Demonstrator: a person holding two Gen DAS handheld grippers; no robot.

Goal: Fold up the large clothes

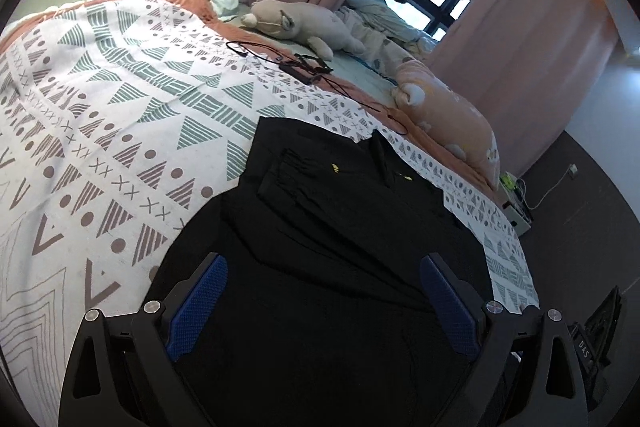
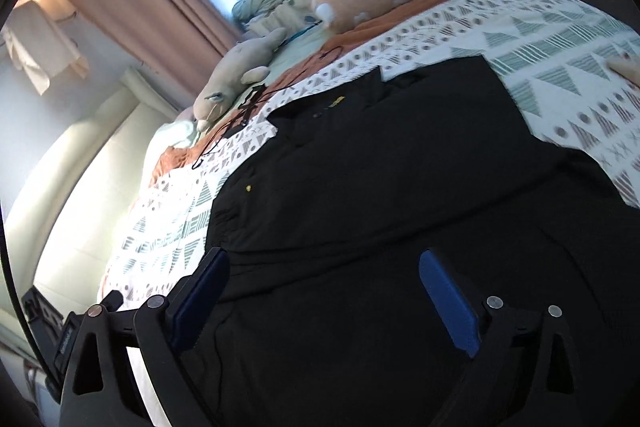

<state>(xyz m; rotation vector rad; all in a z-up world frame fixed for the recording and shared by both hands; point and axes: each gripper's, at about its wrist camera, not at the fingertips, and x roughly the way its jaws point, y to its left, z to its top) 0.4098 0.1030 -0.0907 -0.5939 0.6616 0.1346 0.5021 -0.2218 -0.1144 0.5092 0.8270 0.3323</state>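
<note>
A black garment (image 1: 332, 227) lies on the patterned bedspread (image 1: 104, 131), filling the lower centre of both wrist views, one part folded over itself near its upper end. The left tongs (image 1: 322, 303) hang over it, spread wide and holding nothing. The right tongs (image 2: 324, 299) are spread wide over the cloth too. A plush toy (image 1: 296, 25) lies in the upper centre of the left view.

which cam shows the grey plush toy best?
Left wrist: the grey plush toy lies whole and sharp behind the black garment. Right wrist shows it smaller and tilted, at the bed's far edge.
</note>
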